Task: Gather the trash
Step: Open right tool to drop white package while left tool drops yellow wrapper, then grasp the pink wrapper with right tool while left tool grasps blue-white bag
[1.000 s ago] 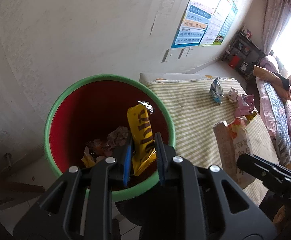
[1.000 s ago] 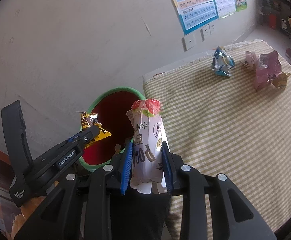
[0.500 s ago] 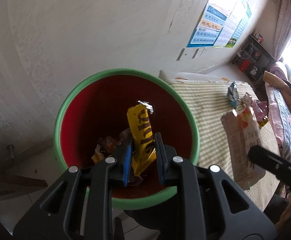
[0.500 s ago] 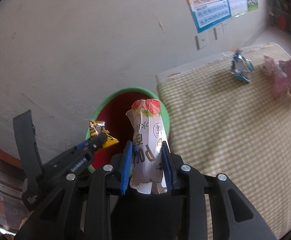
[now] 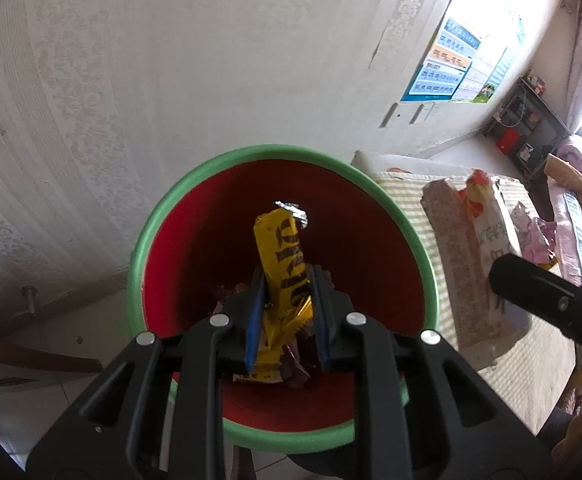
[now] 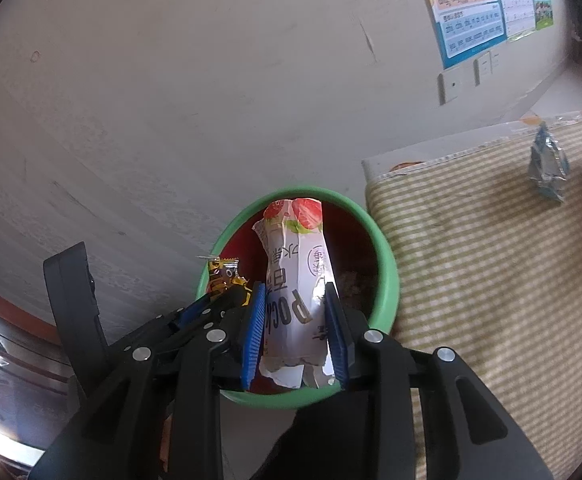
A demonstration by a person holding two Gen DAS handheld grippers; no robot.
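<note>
**Both tongs hanging over the bin, each clamping a wrapper**

The bin [image 5: 287, 152] is my landmark here: green rim, red inside, sitting between the pale wall and the checked cloth [image 6: 491, 280].

The left gripper [image 5: 287, 280] is pointing down into the bin's mouth, its blue pads pinching a yellow wrapper [image 5: 281, 252] that's sticking up over the red inside. The wrapper's lower end is crumpling behind the pads, so its bottom edge is hard to pick out from the trash [image 5: 291, 368] lying at the bottom of the bin. That pile is mostly getting blocked by the tongs; I can't tell what's in it beyond brownish scraps.

The right gripper [image 6: 295, 312] is hanging over the bin's near rim, pads squeezing a white packet [image 6: 295, 272] with strawberries printed on top. Its torn bottom is poking out below the pads. In the left view the same packet is showing beside the bin, over the cloth, with only a black bit of the right tongs cutting in.

On the cloth, well away from the bin, a silver-blue wrapper [image 6: 547, 168] is standing crumpled. Something pinkish near it is getting cut off by the frame edge, too blurry to name.
</note>
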